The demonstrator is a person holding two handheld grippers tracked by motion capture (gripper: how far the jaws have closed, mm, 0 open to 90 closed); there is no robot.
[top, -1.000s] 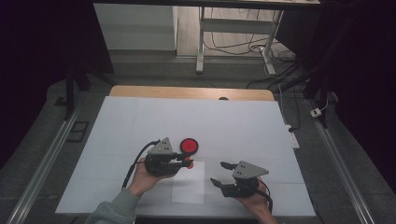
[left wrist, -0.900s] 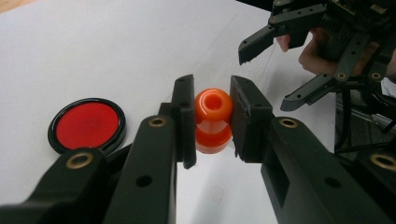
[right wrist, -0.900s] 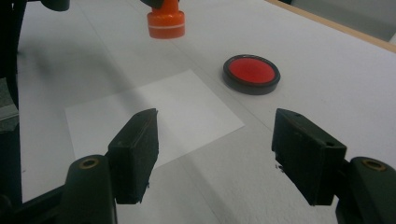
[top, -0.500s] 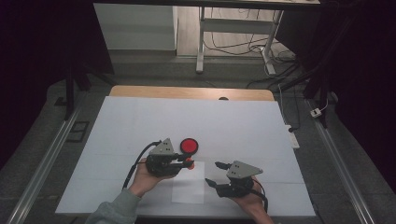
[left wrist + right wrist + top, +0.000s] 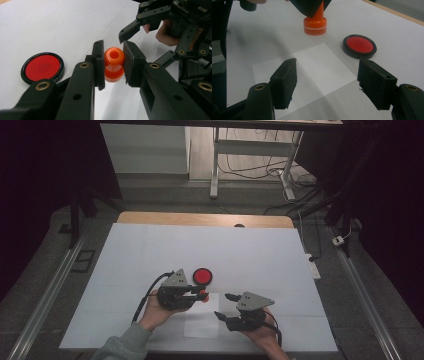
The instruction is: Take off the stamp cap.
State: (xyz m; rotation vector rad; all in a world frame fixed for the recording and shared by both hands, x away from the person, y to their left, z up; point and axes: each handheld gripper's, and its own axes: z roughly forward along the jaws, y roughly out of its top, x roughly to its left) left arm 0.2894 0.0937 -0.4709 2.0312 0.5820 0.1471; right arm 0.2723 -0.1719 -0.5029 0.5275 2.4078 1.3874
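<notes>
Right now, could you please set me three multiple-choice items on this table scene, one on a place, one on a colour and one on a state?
1. Where does the red ink pad lie?
A. on the small white sheet
B. on the table cover beside that sheet
C. between the right gripper's jaws

2. What colour is the stamp?
A. orange
B. blue
C. green

3. How is the right gripper?
A. shut on the stamp
B. shut on the sheet
C. open, with nothing between its jaws

Answers: 1 B, the pad sits off the sheet's corner. 2 A, the stamp's knob and base are orange. 3 C, its jaws stand wide apart above the sheet, while the left gripper clamps the stamp.
</notes>
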